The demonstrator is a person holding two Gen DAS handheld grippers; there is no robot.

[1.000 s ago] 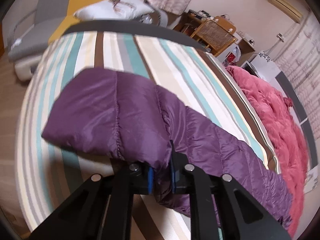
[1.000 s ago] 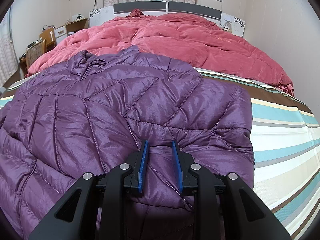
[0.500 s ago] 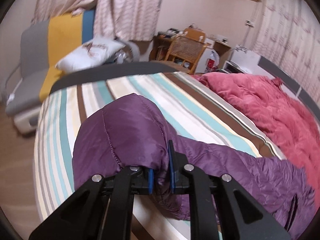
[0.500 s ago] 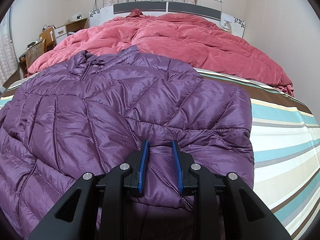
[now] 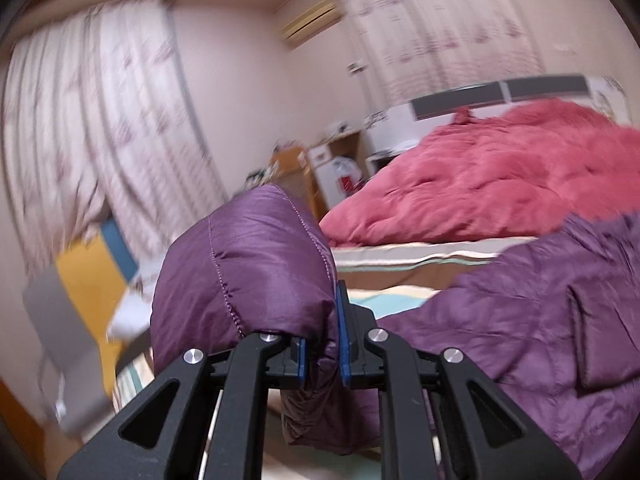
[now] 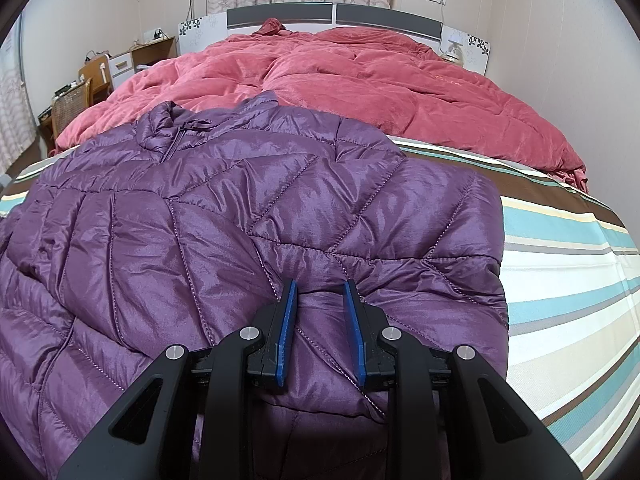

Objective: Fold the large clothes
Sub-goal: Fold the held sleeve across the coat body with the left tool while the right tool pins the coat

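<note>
A purple quilted puffer jacket lies spread on the striped bedsheet, collar toward the headboard, one side folded over its front. My left gripper is shut on the end of the jacket's sleeve and holds it lifted above the bed; the jacket body lies to its right. My right gripper rests on the folded part of the jacket near its lower edge, jaws a little apart with puffed fabric between the pads.
A red duvet is bunched at the head of the bed, behind the jacket. A wicker chair and desk stand on the left. A sofa with a yellow and blue cover and curtains show at left.
My left gripper has lifted the sleeve off the sheet and swung toward the jacket body and headboard. My right gripper has not moved.
</note>
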